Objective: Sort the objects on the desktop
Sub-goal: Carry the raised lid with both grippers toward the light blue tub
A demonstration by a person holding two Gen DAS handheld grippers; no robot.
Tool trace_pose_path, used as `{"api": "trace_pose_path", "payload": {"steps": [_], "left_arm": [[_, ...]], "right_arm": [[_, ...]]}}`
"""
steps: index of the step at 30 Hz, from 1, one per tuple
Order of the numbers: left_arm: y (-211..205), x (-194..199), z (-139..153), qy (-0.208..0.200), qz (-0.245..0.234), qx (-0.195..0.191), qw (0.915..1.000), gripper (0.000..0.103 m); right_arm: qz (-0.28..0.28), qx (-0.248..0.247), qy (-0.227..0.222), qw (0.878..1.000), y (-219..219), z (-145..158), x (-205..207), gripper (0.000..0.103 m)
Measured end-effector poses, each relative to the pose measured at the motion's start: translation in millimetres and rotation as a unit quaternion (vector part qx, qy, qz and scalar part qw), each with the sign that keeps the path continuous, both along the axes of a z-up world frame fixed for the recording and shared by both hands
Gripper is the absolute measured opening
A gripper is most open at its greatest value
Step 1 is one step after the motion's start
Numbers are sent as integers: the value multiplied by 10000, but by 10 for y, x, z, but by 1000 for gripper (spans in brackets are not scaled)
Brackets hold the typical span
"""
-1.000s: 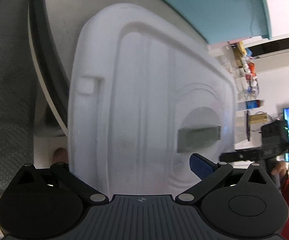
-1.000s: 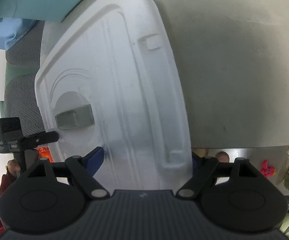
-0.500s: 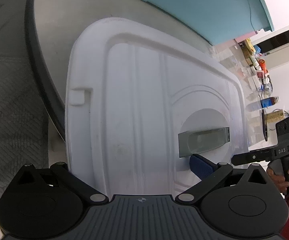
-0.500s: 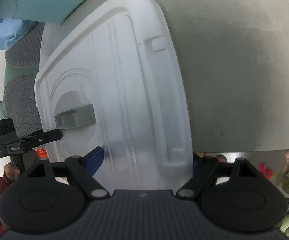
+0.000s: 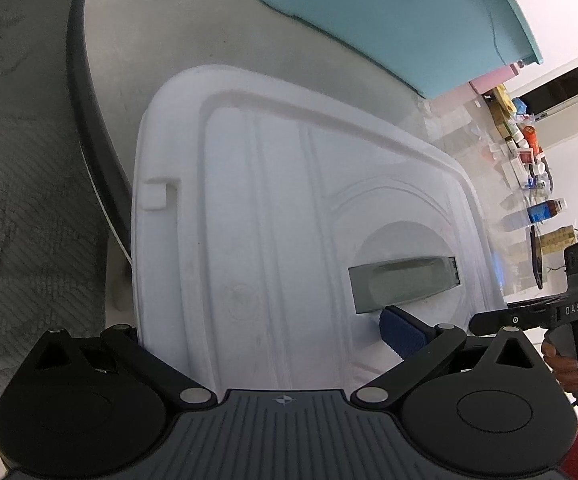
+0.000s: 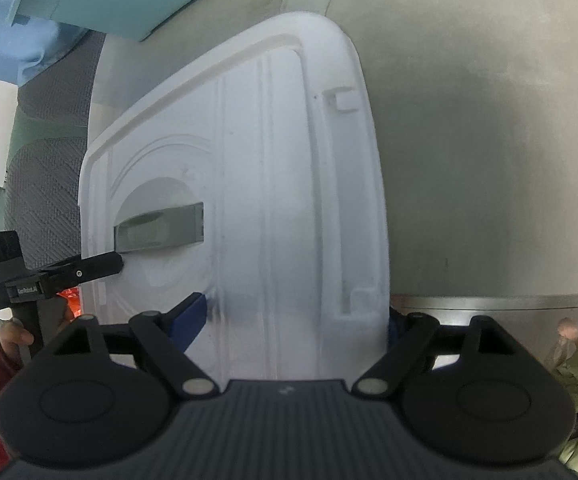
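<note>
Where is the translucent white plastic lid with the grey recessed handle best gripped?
Probably by its raised rim at the near end, coming from the near side, as the left gripper and right gripper do. The lid is broad and flat, and its grey handle lies sunk in a round recess, hard to pinch.

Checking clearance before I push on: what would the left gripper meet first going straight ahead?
The white lid itself: the left gripper already straddles its near edge, so it would slide further over the lid's ribbed top.
</note>
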State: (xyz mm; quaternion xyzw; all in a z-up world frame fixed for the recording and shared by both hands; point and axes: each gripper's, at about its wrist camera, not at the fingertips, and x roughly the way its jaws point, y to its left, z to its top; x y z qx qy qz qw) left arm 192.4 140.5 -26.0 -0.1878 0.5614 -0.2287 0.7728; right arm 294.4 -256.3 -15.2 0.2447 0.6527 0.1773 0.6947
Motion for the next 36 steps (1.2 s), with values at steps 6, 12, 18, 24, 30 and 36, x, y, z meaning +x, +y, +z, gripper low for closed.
{"api": "trace_pose_path", "payload": {"steps": [6,12,18,24,30,36], "left_arm": [[12,-98,69,-33,-48,13,10000,103],[46,-217,157,-109,-14,-9,9999,103],[53,-334,403,-402,-67,113,9991,103],[46,-448,640,-539,-68,149,9984,103],[35,-521,901,-667,-32,221,9975,103],[-13,-564,1217,-866,-51,263,9959,103]], "right_arm": [[-60,8,-43,10000,-3,22,-75,84],[-37,-32,-187,9998,75,94,-78,84],[-98,88,-331,9994,48,196,-114,84],[-159,144,-474,9986,59,368,-167,84],[-238,214,-574,9978,65,536,-207,84],[-279,253,-769,9963,-2,735,-217,84]]}}
